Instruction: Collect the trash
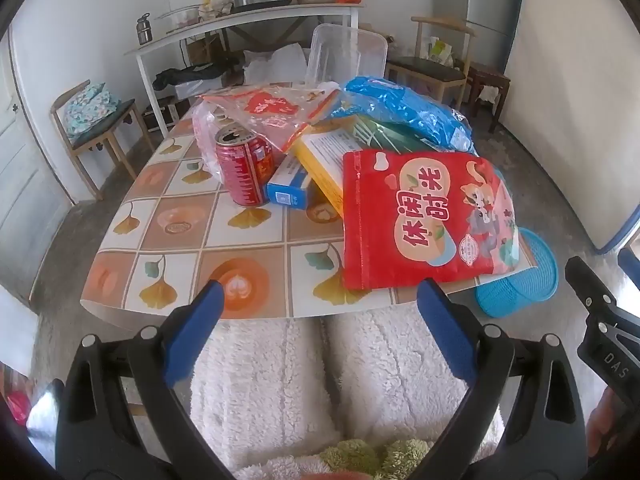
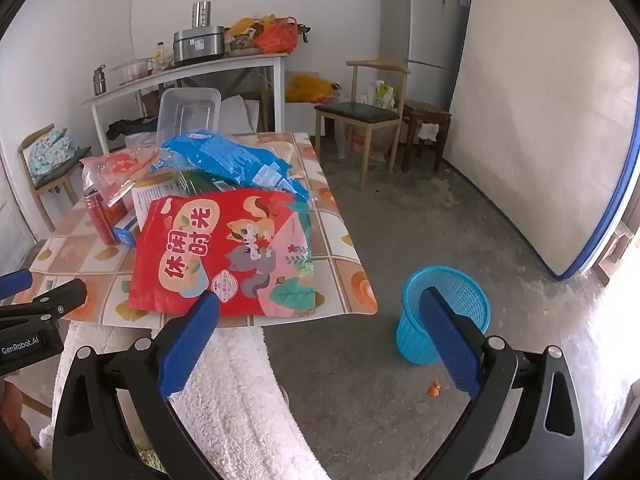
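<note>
Although neither gripper has reached anything, I note the red snack bag (image 2: 224, 256) lies at the near right corner of the surface (image 1: 240, 240), its long axis running away from me and its lower edge overhanging the rim. It sits just ahead of the right gripper (image 2: 320, 336), whose fingers stand wide apart and empty; the left gripper (image 1: 320, 320), equally spread and empty, faces the near edge further left. The blue basket (image 2: 444, 312) stands on the floor off the right corner. Beneath the bag, boxes and wrappers are overlapped; I cannot count them.
</note>
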`<state>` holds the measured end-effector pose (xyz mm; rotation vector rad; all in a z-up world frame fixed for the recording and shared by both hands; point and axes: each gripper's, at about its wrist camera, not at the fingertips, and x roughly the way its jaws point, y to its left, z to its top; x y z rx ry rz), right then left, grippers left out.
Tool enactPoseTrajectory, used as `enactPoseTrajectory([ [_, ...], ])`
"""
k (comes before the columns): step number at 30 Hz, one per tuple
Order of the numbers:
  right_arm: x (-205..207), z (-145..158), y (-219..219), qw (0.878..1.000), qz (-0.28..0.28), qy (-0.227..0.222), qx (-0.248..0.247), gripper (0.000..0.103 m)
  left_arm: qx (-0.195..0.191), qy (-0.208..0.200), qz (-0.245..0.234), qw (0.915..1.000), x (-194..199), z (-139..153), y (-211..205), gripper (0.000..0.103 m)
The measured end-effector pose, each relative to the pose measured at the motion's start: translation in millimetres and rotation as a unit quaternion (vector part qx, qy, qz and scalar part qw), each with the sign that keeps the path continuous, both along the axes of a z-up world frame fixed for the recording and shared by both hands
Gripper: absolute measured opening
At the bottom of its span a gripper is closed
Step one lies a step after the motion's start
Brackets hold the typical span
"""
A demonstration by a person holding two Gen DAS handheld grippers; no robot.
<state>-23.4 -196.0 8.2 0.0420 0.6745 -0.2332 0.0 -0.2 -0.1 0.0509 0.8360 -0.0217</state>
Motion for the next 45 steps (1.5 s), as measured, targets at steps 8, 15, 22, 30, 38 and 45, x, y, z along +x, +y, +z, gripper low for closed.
enactPoseTrajectory([
  [8, -1, 3, 2, 1.000, 0.001, -0.003, -0.004, 0.097, -0.004, 0.001, -0.001, 1.0000, 0, 0, 0, 0.093],
  [15, -3, 3, 3, 1.000, 0.001, -0.006, -0.005, 0.097, -0.004, 0.004, -0.001, 1.0000, 0, 0, 0, 0.093],
  [22, -1, 3, 4, 1.000, 0.001, -0.008, -0.004, 0.097, -0.006, 0.005, 0.000, 1.0000, 0, -1, 5, 0.093],
  [30, -2, 7, 5, 1.000, 0.000, -0.009, -0.005, 0.097, -0.008, 0.006, 0.000, 0.9999, -1, -1, 9, 0.093],
  [38, -2, 8, 6, 1.000, 0.002, -0.013, -0.005, 0.097, -0.009, 0.007, 0.001, 0.9999, -1, -1, 9, 0.093],
  [45, -2, 8, 6, 1.000, 0.002, -0.012, -0.001, 0.097, -0.010, 0.007, 0.000, 0.9999, -1, -1, 9, 0.093],
])
